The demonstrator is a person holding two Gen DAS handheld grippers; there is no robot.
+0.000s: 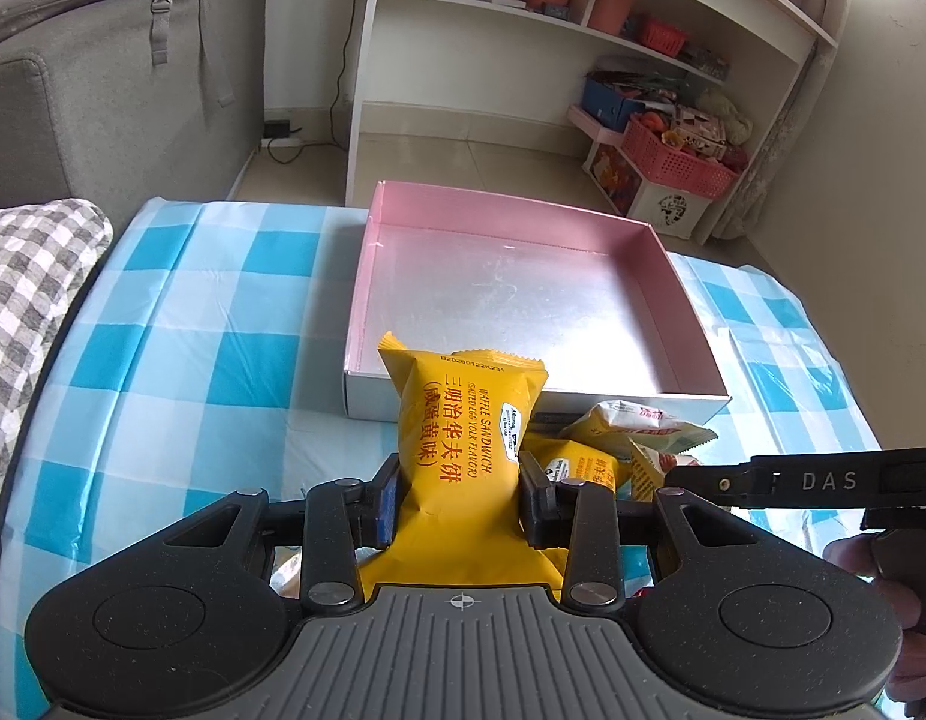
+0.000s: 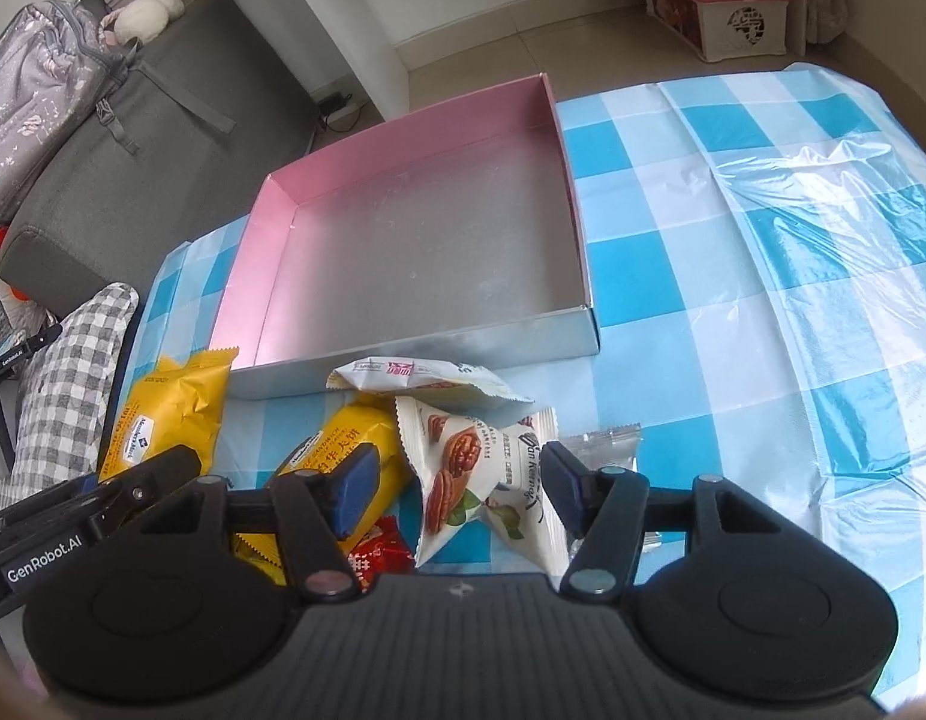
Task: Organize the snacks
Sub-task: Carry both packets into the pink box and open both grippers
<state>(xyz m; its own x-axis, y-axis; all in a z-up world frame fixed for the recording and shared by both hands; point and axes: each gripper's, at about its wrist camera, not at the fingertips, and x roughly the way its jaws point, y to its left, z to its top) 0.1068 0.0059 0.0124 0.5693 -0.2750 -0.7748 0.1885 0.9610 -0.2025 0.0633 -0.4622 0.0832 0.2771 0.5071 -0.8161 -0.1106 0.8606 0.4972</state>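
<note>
The tabletop point(image 2: 733, 252) is covered by a glossy, creased plastic sheet in blue and white checks. The tray point(image 1: 673, 306) is made of card, with a dull silver floor and satiny pink walls. The yellow snack packet point(image 1: 457, 420) is wrapped in shiny, crinkled film. The fingers point(image 1: 386, 504) are faced with matt blue pads.

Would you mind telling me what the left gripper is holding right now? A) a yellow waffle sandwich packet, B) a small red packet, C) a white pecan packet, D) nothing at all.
A: in the left wrist view the left gripper has its pads pressed into both sides of the yellow waffle sandwich packet, which stands upright in front of the pink box.
</note>
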